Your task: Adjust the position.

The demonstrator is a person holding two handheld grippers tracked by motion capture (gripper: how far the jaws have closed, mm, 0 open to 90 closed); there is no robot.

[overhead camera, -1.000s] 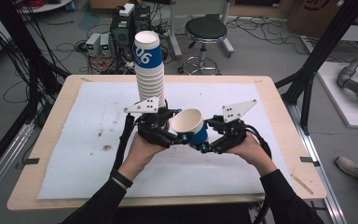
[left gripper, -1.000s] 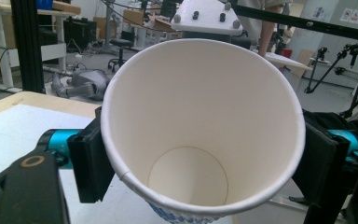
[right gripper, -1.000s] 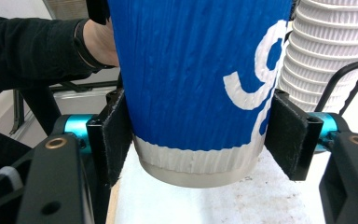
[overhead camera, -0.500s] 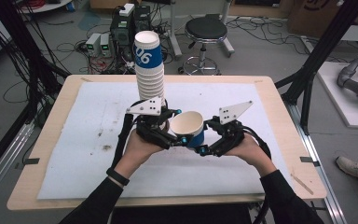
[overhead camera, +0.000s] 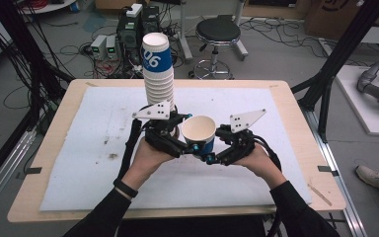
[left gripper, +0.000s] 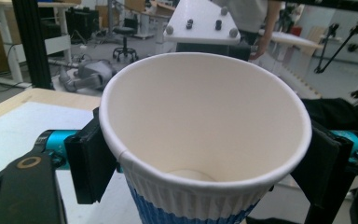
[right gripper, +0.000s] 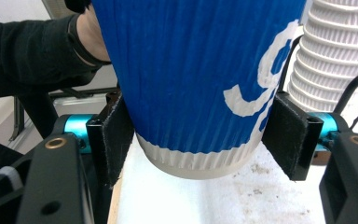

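Just in front of the cup stack, near the table's middle, you're holding a blue cup upright. Left gripper clamps it under the rim, right gripper clamps it near the base. Cup is empty.

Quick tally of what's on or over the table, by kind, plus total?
Loose paper cup, held between both tools: 1
Stack of cups, upright on the table; cups in it too tight to count: 1
Hand-held gripper: 2, left, right
Total: 4
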